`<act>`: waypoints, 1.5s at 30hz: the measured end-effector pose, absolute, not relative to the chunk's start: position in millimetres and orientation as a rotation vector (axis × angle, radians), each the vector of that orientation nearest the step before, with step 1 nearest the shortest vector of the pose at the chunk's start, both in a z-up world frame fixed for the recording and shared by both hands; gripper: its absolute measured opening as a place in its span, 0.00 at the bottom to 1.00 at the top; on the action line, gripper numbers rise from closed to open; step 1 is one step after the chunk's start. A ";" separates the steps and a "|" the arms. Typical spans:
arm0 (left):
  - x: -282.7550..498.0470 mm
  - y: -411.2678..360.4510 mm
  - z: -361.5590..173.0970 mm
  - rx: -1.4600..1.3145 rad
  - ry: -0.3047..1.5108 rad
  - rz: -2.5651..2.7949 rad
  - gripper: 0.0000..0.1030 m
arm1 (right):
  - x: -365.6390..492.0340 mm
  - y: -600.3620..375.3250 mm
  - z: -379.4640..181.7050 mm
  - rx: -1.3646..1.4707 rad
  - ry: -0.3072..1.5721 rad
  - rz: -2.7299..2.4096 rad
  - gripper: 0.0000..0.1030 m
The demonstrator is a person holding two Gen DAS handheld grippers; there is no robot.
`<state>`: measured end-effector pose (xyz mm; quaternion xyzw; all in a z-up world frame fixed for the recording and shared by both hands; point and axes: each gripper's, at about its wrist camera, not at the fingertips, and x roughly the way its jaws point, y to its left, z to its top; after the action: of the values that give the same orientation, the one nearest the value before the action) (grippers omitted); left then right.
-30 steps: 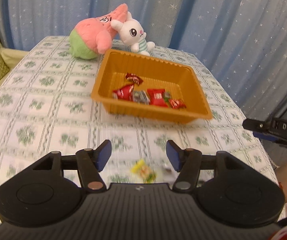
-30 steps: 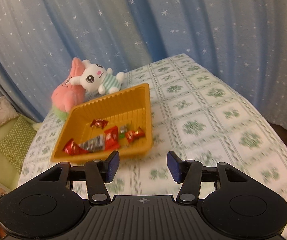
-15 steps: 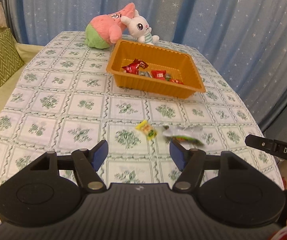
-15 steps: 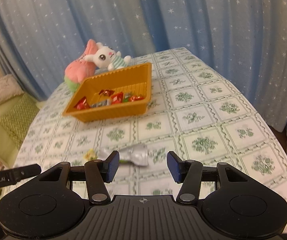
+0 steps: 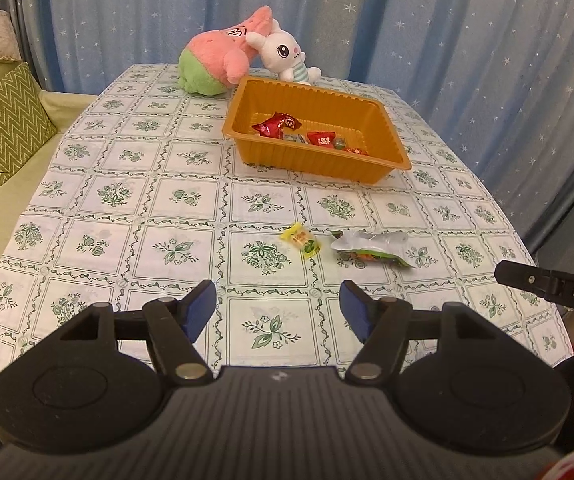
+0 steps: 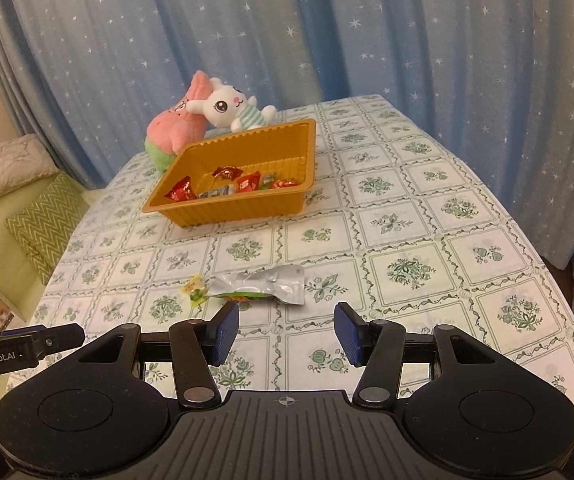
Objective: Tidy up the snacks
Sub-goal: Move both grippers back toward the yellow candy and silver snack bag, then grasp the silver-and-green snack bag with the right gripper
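Note:
An orange tray (image 5: 383, 168) (image 6: 247, 210) sits toward the table's far side with several wrapped snacks inside, mostly red. On the cloth nearer me lie a small yellow candy (image 5: 301, 239) (image 6: 194, 290) and a silver-and-green snack pouch (image 5: 371, 246) (image 6: 265, 285). My left gripper (image 5: 277, 311) is open and empty, held above the table short of the candy. My right gripper (image 6: 287, 334) is open and empty, just short of the pouch. Each gripper shows at the edge of the other's view.
A pink plush (image 5: 219, 60) and a white bunny plush (image 5: 283, 56) lie behind the tray. Blue star curtains hang behind and to the right. A green sofa with zigzag cushions (image 5: 5, 120) stands left of the table.
Both grippers have pulled back and up from the tray toward the near edge; the candy and pouch, earlier at the fingertips, now lie further ahead. Both stay open.

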<state>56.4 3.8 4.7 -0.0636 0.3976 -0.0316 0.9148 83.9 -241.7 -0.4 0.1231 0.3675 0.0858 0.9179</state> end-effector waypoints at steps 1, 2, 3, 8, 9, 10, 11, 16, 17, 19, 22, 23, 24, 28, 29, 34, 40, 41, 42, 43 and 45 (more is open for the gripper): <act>56.3 3.7 4.5 -0.126 0.819 -0.064 0.63 | 84.3 -241.1 -1.5 0.249 0.758 0.179 0.51; 56.6 3.4 4.2 -0.118 0.818 -0.061 0.63 | 85.4 -240.0 -2.4 0.244 0.762 0.184 0.51; 56.6 3.3 3.9 -0.108 0.816 -0.059 0.64 | 86.7 -238.9 -3.5 0.239 0.767 0.193 0.51; 59.9 4.2 -0.9 -0.079 0.818 -0.050 0.65 | 93.6 -232.7 -11.4 0.193 0.793 0.242 0.51; 60.9 4.9 -2.5 -0.080 0.821 -0.049 0.65 | 95.7 -231.6 -13.5 0.182 0.796 0.252 0.51; 62.1 5.4 -4.3 -0.080 0.825 -0.049 0.65 | 98.4 -230.6 -15.3 0.171 0.800 0.261 0.51; 63.5 5.7 -6.2 -0.080 0.829 -0.048 0.65 | 100.6 -229.0 -18.0 0.156 0.805 0.271 0.52; 70.7 7.6 -13.6 -0.065 0.837 -0.035 0.71 | 117.4 -223.6 -31.3 0.092 0.827 0.316 0.60; 72.7 7.9 -15.3 -0.064 0.840 -0.032 0.71 | 121.0 -223.6 -33.9 0.087 0.830 0.319 0.62; 77.4 8.8 -18.7 -0.062 0.848 -0.027 0.72 | 127.8 -223.5 -39.0 0.074 0.839 0.326 0.63; 84.2 9.5 -24.1 -0.053 0.856 -0.019 0.75 | 137.7 -219.9 -46.5 0.034 0.851 0.342 0.63; 86.6 9.9 -25.9 -0.051 0.860 -0.017 0.76 | 141.1 -218.6 -48.7 0.022 0.854 0.349 0.64; 88.9 10.0 -27.7 -0.049 0.864 -0.016 0.76 | 144.4 -217.5 -50.6 0.012 0.857 0.357 0.64; 97.6 10.2 -34.5 -0.044 0.874 -0.012 0.80 | 159.3 -211.5 -58.2 -0.039 0.861 0.401 0.64; 99.7 10.1 -36.0 -0.044 0.874 -0.007 0.82 | 163.4 -209.4 -60.4 -0.058 0.861 0.416 0.64; 109.4 10.5 -43.5 -0.051 0.887 -0.007 0.83 | 187.2 -193.9 -74.1 -0.192 0.855 0.511 0.64; 116.8 12.5 -49.0 -0.065 0.894 -0.002 0.83 | 211.5 -177.5 -88.7 -0.317 0.825 0.609 0.64; 117.9 13.0 -49.7 -0.069 0.897 -0.001 0.83 | 215.6 -175.0 -91.4 -0.338 0.823 0.621 0.64; 118.9 13.8 -50.6 -0.071 0.899 -0.001 0.83 | 219.4 -172.3 -94.5 -0.359 0.821 0.635 0.64; 119.4 14.4 -51.4 -0.071 0.900 0.001 0.83 | 223.7 -169.5 -97.9 -0.378 0.824 0.648 0.64; 120.7 15.9 -53.3 -0.074 0.905 0.004 0.83 | 232.4 -164.7 -104.3 -0.418 0.837 0.662 0.63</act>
<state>120.7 15.9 -53.3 -0.0356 0.4369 0.0019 0.8988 232.4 -164.7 -104.3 -0.1977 0.3960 0.3133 0.8402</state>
